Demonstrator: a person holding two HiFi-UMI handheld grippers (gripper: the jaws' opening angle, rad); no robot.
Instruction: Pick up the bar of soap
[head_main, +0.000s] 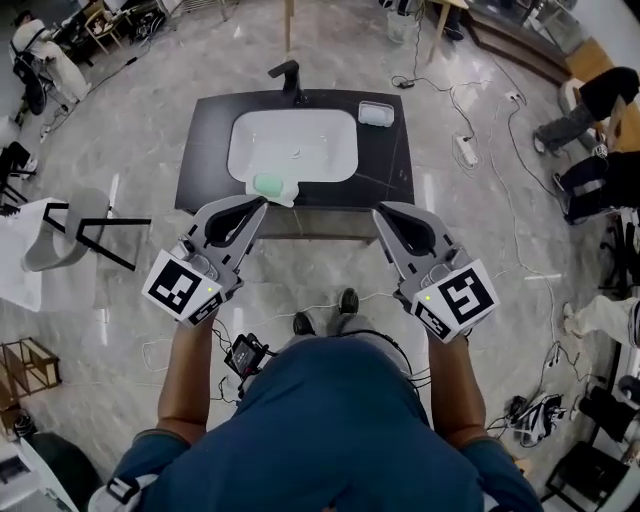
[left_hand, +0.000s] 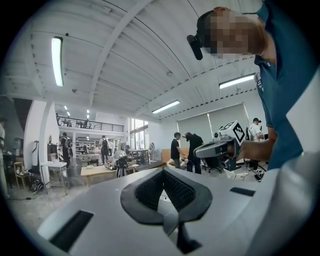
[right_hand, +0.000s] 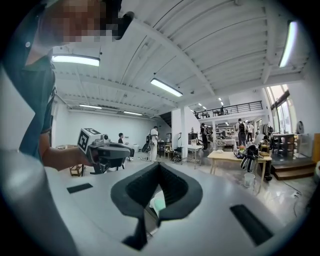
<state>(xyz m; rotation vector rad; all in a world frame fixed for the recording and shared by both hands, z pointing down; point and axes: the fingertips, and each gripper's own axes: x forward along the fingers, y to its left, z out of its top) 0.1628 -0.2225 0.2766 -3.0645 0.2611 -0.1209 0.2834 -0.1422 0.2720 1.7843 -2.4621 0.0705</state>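
Soap (head_main: 267, 184) on sink (head_main: 330, 130) front rim, black counter (head_main: 385, 170), left gripper (head_main: 256, 207) and right gripper (head_main: 385, 211) before it — both fingers together, nothing held.

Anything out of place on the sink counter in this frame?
The green bar of soap lies at the front-left rim of the basin, on something white near the front edge of the counter, while the dish at the back right looks empty. Nothing spilled or damaged shows.
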